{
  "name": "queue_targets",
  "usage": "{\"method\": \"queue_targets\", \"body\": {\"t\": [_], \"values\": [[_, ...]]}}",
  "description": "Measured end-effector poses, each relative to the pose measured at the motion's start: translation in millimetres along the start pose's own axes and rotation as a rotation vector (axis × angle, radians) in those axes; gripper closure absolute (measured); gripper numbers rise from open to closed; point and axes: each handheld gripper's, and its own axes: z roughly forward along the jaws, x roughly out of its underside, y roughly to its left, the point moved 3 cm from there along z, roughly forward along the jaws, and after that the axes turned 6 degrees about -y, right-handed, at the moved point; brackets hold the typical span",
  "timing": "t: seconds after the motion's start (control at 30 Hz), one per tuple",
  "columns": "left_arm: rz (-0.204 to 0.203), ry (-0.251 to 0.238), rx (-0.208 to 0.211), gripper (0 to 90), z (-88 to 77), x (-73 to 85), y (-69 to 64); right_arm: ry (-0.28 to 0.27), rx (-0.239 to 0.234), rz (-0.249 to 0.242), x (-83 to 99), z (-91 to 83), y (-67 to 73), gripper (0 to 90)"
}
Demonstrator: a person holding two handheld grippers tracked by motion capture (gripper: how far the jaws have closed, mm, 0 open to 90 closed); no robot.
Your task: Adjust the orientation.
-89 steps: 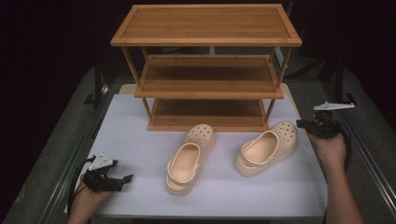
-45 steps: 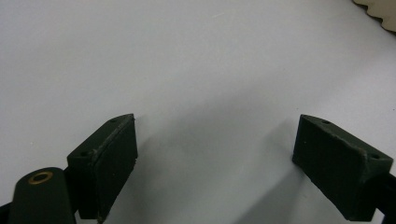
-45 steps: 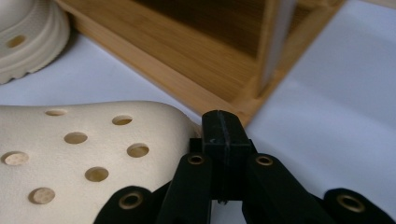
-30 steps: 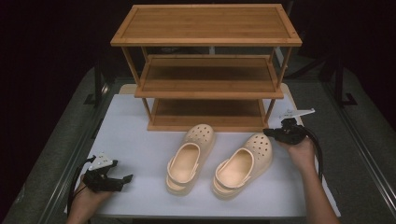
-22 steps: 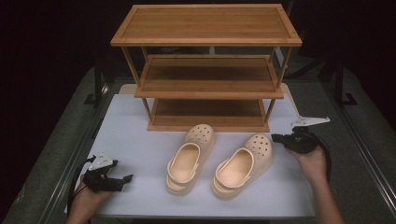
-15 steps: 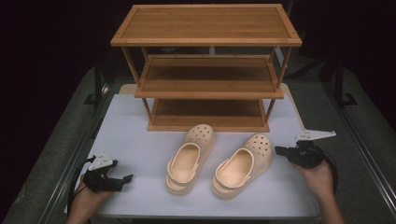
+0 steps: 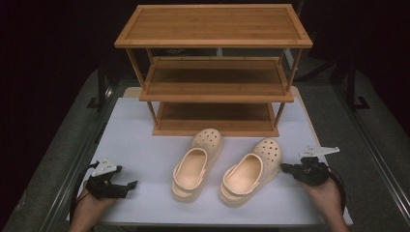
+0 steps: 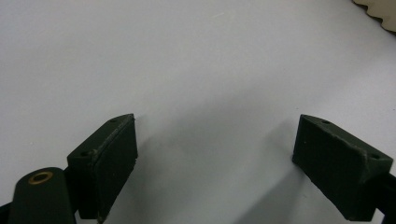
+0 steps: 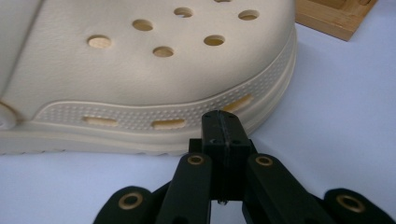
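White table (image 7: 145,140) w/ dark surroundings; a strip of grey floor runs along each side of it.

Wooden rack (image 7: 212,67) stands at the far-centre of the table: 3 tiers, top shelf widest in the high view, all bare. A corner of its base shows in the right gripper view, top right (image 9: 336,16).

Two cream clogs sit side by side in front of the rack, toes pointing toward it, heels toward the person. Left clog (image 7: 196,164) is near table centre. Right clog (image 7: 251,169) is just beside it, apart, angled a bit so its toe leans right. Both upright, soles on the table. Up close in the right gripper view the right clog (image 9: 154,70) shows round vent holes on top and slots along the side band.

Right gripper (image 7: 290,168) is held low at the table's right side, tips aimed at the right clog's toe side, very near it (touching or not: can't tell). Its jaws are pressed together w/ nothing between them, seen clearly in the right gripper view (image 9: 222,133).

Left gripper (image 7: 129,185) rests low at the front-left corner, well apart from both clogs, pointing right. Jaws spread wide in the left gripper view (image 8: 215,158), bare table between; a sliver of clog edge (image 8: 380,11) at top right.
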Motion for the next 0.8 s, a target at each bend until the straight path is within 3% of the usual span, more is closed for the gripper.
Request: {"method": "queue_targets", "body": {"t": [0.2,0.8], "values": [[0.001,0.0,-0.001,13.0,0.0,0.0,0.0,0.009,0.022,0.004,-3.1,5.3,-6.9,89.9],[0.0,-0.001,-0.001,13.0,0.0,0.0,-0.1,0.019,0.025,0.008,-29.5,34.8,-22.4,89.9]]}}
